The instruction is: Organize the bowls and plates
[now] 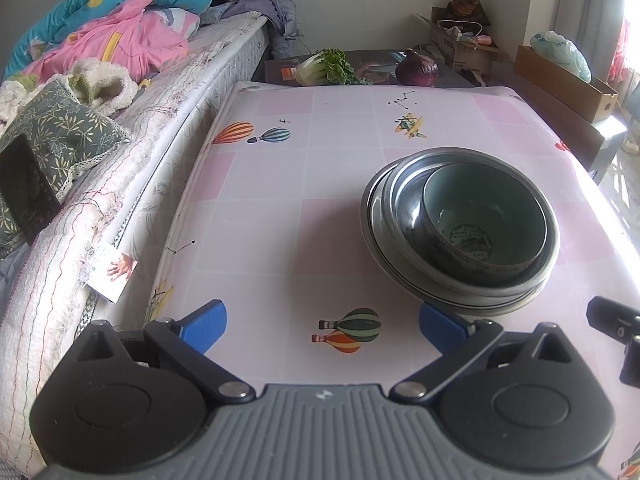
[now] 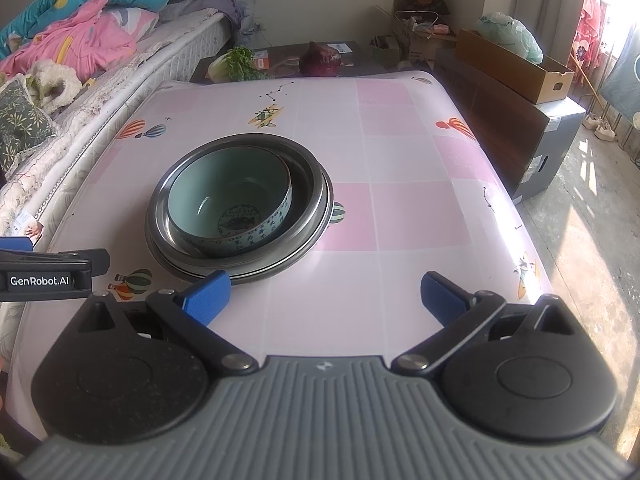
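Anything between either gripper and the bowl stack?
Nothing visible. Only bare tablecloth lies between the open right gripper and the ceramic bowl nested in the steel dishes. The open left gripper sits right beside the stack's near rim.

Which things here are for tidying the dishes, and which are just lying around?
For the job:
green bowl
metal bowl
metal plates

Just lying about:
cabbage
red onion
blankets
cardboard box
plastic bag
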